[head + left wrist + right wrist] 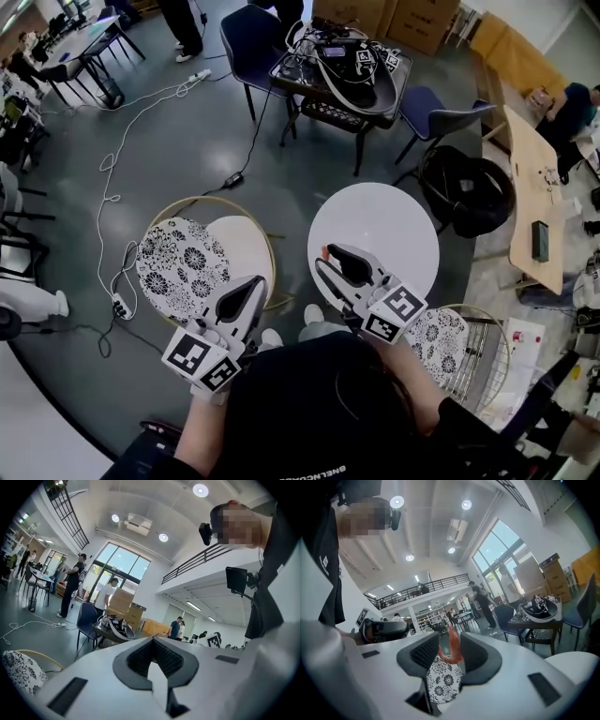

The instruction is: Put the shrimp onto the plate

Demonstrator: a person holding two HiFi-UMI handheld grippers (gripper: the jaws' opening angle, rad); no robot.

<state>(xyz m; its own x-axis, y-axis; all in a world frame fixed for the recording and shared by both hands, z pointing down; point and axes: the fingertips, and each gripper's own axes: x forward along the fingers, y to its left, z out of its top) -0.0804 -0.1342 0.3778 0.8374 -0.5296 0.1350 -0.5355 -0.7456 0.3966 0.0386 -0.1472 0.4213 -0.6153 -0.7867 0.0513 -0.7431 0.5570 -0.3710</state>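
Observation:
An orange shrimp is pinched between the dark pads of my right gripper, its tail sticking up past the tips. In the head view the shrimp shows at the tip of the right gripper, above the near left edge of a round white table. The black-and-white floral plate lies to the left on a gold-rimmed round table, and the plate also shows through the right jaws. My left gripper hovers by that table's near right edge, jaws together and empty.
A second floral piece rests on a wire stool at the right. Cables trail over the grey floor. A dark table with gear and blue chairs stand further off. A black bag sits beside the white table.

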